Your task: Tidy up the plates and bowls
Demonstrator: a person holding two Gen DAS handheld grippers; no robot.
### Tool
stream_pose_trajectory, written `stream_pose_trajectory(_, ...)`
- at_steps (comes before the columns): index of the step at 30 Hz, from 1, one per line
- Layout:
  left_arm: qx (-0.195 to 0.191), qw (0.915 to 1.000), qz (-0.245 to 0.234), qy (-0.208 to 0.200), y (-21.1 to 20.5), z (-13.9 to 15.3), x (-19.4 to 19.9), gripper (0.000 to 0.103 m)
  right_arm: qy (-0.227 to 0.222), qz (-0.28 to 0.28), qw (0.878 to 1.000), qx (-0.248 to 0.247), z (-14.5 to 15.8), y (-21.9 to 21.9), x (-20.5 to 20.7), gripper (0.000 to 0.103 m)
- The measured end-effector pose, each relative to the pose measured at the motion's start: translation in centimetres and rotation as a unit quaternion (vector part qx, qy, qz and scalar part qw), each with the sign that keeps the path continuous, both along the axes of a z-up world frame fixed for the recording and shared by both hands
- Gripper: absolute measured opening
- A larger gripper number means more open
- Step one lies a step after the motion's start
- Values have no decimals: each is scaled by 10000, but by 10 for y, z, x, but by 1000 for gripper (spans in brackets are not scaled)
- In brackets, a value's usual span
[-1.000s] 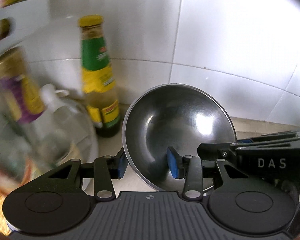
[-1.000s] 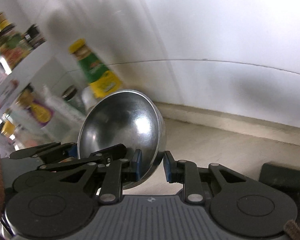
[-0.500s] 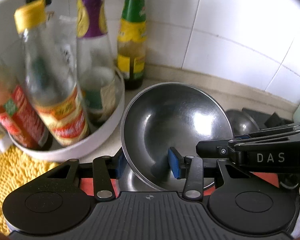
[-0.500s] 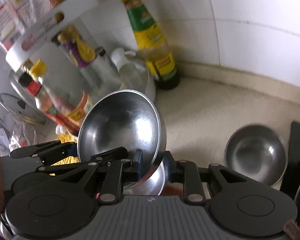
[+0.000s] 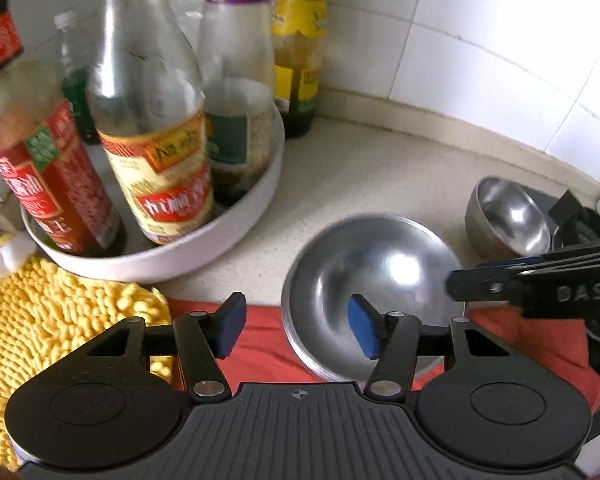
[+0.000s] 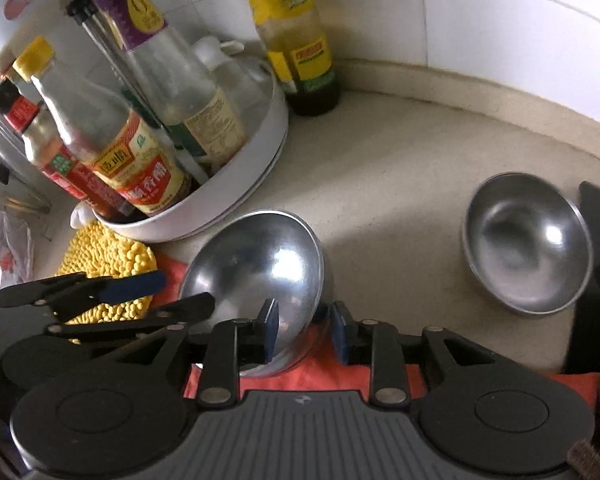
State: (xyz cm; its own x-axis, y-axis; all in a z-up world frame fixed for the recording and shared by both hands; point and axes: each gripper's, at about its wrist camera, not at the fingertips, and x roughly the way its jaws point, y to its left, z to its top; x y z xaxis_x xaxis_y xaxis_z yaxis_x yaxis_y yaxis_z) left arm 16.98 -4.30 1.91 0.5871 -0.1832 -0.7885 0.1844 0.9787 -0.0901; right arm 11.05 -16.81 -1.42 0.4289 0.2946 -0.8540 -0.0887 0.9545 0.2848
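A steel bowl (image 5: 380,276) (image 6: 268,268) rests on a red cloth (image 5: 260,344), seemingly on a second bowl whose rim shows beneath it. My left gripper (image 5: 296,330) straddles its left rim with jaws opening; the blue pads stand clear of the metal. The right gripper (image 6: 305,334) straddles the opposite rim, its jaws also opening, and a slim gap shows beside the wall. Each gripper appears in the other's view, the right gripper (image 5: 464,276) and the left gripper (image 6: 184,292). Another steel bowl (image 5: 508,216) (image 6: 528,244) sits upright on the counter to the right.
A white round tray (image 5: 236,216) (image 6: 228,204) packed with several sauce bottles stands close on the left. A green-and-yellow bottle (image 5: 296,60) is by the tiled wall. A yellow chenille mat (image 5: 60,320) lies front left. A black object (image 6: 596,240) borders the far right.
Both grippers came down with the bowl from in front of the wall to the red cloth. Their jaws have widened and the bowl has dropped out of the pads' hold.
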Motion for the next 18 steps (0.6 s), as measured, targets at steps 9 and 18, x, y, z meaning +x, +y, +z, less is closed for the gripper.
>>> stream_pose_trajectory(9,-106,9993,-310,-179,-21,16,11,67,-209,-494,9985,146,22,-40,-10,28)
stream_pose_trajectory(18,4,9975,-682,-169,-63,10,19,68,-167,-809,9963,220,18,-77,-16,28)
